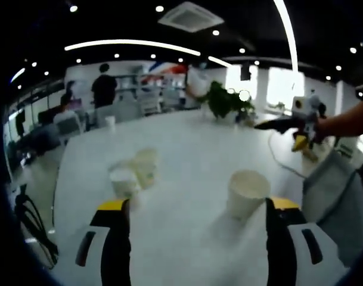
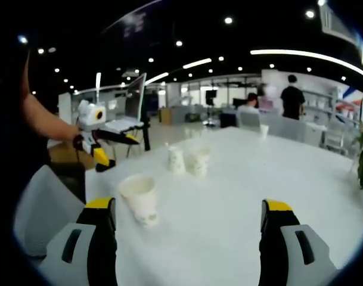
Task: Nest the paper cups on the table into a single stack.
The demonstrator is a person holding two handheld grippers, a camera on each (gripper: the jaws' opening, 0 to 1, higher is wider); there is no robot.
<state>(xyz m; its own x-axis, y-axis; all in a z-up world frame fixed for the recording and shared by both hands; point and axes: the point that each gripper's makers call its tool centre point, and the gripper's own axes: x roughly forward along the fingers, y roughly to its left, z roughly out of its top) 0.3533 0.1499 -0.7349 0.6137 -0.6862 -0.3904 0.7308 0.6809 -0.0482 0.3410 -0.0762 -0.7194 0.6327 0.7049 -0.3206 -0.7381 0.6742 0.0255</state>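
Observation:
A white paper cup [image 1: 247, 193] stands upright on the white table [image 1: 187, 143], just ahead of my left gripper [image 1: 198, 207], close to its right jaw. Two more cups [image 1: 124, 182] [image 1: 145, 167] stand side by side, blurred, ahead of the left jaw. The left gripper is open and holds nothing. My right gripper [image 2: 188, 208] is also open and empty above the table [image 2: 241, 179]. The near cup [image 2: 139, 199] sits by its left jaw, and the pair of cups [image 2: 176, 159] [image 2: 199, 161] stands farther off. Each gripper appears in the other's view [image 1: 285, 123] [image 2: 101, 140].
One more cup [image 1: 110, 122] [image 2: 263, 131] stands at the table's far end. A potted plant [image 1: 220, 101] and a cable [image 1: 282, 161] lie toward one edge. Grey chairs [image 1: 333, 190] [image 2: 44, 202] flank the table. An open laptop [image 2: 130, 110] and people stand behind.

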